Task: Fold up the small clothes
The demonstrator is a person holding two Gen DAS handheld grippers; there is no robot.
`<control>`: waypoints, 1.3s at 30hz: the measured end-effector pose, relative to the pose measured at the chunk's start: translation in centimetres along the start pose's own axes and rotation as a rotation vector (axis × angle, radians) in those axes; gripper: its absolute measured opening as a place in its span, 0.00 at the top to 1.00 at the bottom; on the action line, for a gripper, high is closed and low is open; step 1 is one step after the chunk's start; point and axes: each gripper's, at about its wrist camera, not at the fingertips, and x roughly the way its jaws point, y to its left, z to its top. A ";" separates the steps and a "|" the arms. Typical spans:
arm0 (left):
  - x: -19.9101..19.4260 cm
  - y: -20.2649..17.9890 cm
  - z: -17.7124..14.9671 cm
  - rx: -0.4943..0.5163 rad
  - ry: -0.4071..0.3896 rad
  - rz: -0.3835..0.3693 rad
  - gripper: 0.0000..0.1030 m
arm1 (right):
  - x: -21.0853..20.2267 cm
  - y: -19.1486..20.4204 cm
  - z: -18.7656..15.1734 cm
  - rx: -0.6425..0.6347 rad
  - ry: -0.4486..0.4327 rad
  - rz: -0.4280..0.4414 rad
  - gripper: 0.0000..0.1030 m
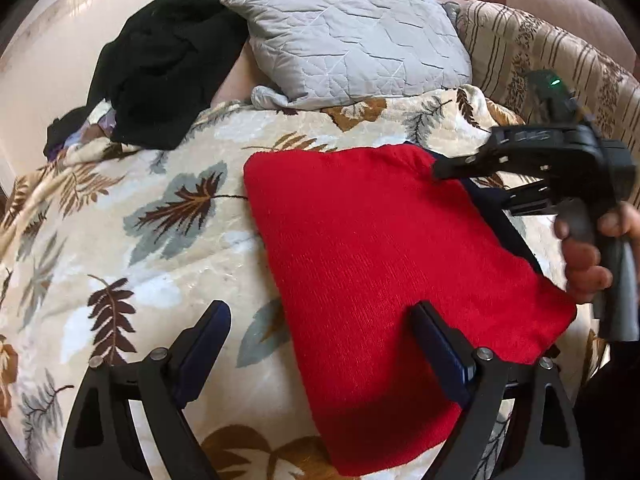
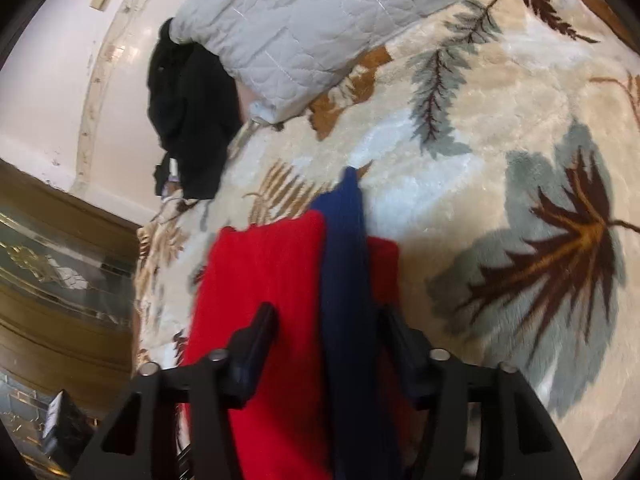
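Our left gripper hovers wide open, grips nothing; red knit garment under right finger, left finger over leaf blanket. Right gripper half open, pads clear of cloth, navy band running between them. We judge fold just laid, release step; next we need fresh grab at edge. Garment's long axis runs away from left fingers, slanting right. Beyond: grey pillow, black clothes
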 end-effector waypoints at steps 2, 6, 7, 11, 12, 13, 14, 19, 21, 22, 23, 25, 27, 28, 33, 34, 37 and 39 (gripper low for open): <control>0.0 -0.1 0.0 0.000 0.001 0.007 0.10 | -1.1 0.5 -0.7 -0.024 -0.006 -0.015 0.29; -0.3 -0.3 -0.1 0.000 0.000 0.017 0.10 | -2.9 0.2 -2.4 -0.034 0.006 -0.024 0.28; -0.3 -0.3 -0.1 0.001 0.000 0.019 0.10 | -3.3 -0.1 -3.2 -0.028 0.019 -0.029 0.28; -0.2 -0.5 -0.2 0.007 0.002 0.026 0.10 | -2.9 -0.4 -5.1 -0.038 0.075 -0.021 0.28; -0.2 -0.5 -0.3 0.006 0.004 0.026 0.10 | -2.6 -0.6 -5.5 -0.031 0.089 -0.021 0.28; -0.2 -0.5 -0.4 0.004 0.007 0.024 0.10 | -1.9 -1.0 -6.0 -0.010 0.115 -0.023 0.28; -0.1 -0.6 -0.4 0.003 0.009 0.023 0.10 | -1.5 -1.3 -6.3 0.006 0.130 -0.016 0.28; -0.5 -0.1 -0.9 -0.026 0.026 -0.017 0.10 | -1.2 -0.1 -7.6 -0.029 0.094 0.033 0.51; -1.1 0.2 -1.0 -0.033 0.023 -0.022 0.10 | -2.5 0.4 -7.7 -0.041 0.038 0.076 0.54; -1.8 0.6 -1.1 -0.041 0.012 -0.030 0.10 | -3.2 0.6 -7.8 -0.049 0.015 0.097 0.55; -2.2 0.7 -1.1 -0.047 0.004 -0.034 0.10 | -3.5 0.8 -7.9 -0.063 0.006 0.098 0.55; -3.1 1.3 -1.4 -0.060 -0.015 -0.031 0.10 | -2.9 0.5 -8.2 -0.069 0.029 0.052 0.55; -2.4 1.5 -1.7 -0.054 0.017 -0.020 0.10 | -1.6 -0.6 -8.6 -0.017 0.085 -0.001 0.54; -1.9 1.5 -1.9 -0.050 0.044 -0.021 0.10 | -1.4 -1.0 -8.6 0.010 0.094 0.013 0.52; -0.8 1.3 -2.5 -0.054 0.106 -0.053 0.10 | -2.5 -0.8 -8.0 0.039 0.075 0.029 0.37; -1.1 1.2 -2.4 -0.041 0.094 -0.040 0.10 | -2.7 -0.8 -7.8 0.050 0.063 0.030 0.32; -1.5 0.9 -2.3 -0.031 0.085 -0.023 0.10 | -3.3 -0.9 -7.1 0.065 0.018 0.027 0.29; -1.7 0.7 -2.4 -0.019 0.081 -0.012 0.10 | -2.7 -0.7 -6.9 0.073 0.025 0.024 0.29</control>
